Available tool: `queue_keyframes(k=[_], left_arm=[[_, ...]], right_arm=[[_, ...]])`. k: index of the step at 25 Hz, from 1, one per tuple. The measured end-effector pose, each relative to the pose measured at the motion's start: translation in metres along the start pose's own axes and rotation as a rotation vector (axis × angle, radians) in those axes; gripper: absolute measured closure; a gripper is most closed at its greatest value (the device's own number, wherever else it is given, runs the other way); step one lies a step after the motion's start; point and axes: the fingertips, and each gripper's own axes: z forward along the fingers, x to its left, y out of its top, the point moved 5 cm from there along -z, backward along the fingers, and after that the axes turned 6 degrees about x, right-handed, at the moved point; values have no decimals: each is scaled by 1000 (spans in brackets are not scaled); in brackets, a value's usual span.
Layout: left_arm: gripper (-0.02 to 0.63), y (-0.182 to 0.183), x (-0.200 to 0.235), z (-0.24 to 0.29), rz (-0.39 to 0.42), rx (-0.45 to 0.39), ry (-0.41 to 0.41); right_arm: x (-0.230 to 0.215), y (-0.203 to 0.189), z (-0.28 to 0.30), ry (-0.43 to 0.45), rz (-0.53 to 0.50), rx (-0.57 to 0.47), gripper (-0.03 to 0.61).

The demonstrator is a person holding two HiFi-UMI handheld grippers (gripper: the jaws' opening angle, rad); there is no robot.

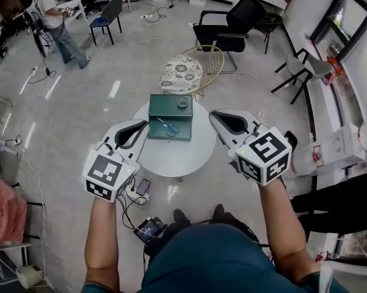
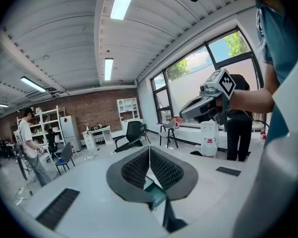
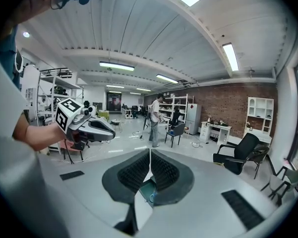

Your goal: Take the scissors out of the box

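Fingers [image 2: 134, 170] of the left gripper [image 2: 149, 152] are pressed together with nothing between them, and the fingers [image 3: 164, 172] of the right gripper [image 3: 149, 155] are closed and empty in the same way. Both grippers are near the box [image 1: 162, 105], the left one at its left side and the right one at its right side. The box is green, open on top, and stands on the round white tabletop [image 1: 171, 157]. The scissors [image 1: 169, 127] lie flat inside the box, close to its wall nearest to the person, and a small round thing [image 1: 182, 103] lies near the far right corner of the box. I judge the scissors to be light and stiff, with thin smooth blades that may slip. Because they lie flat on the box bottom, there is little to pinch. The blue handle loops, thicker than the blades, seem the best place to take hold. Counted: one pair of scissors, one box, one small round thing, one tabletop, two grippers.
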Motion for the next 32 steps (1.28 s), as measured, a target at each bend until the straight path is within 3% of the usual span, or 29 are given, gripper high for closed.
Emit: queue_keyframes(k=[5,19,32], left_arm=[[592,-16,15,8,-8,18,26],[592,-35,79,29,-41,144,236],[591,-59,105,109,-82,256,244]], right_arm=[[-12,-5,31,33,1,-1,540],[-94,19,149,230,-45,-23,540],[-171,1,221,311,-28,15,540]])
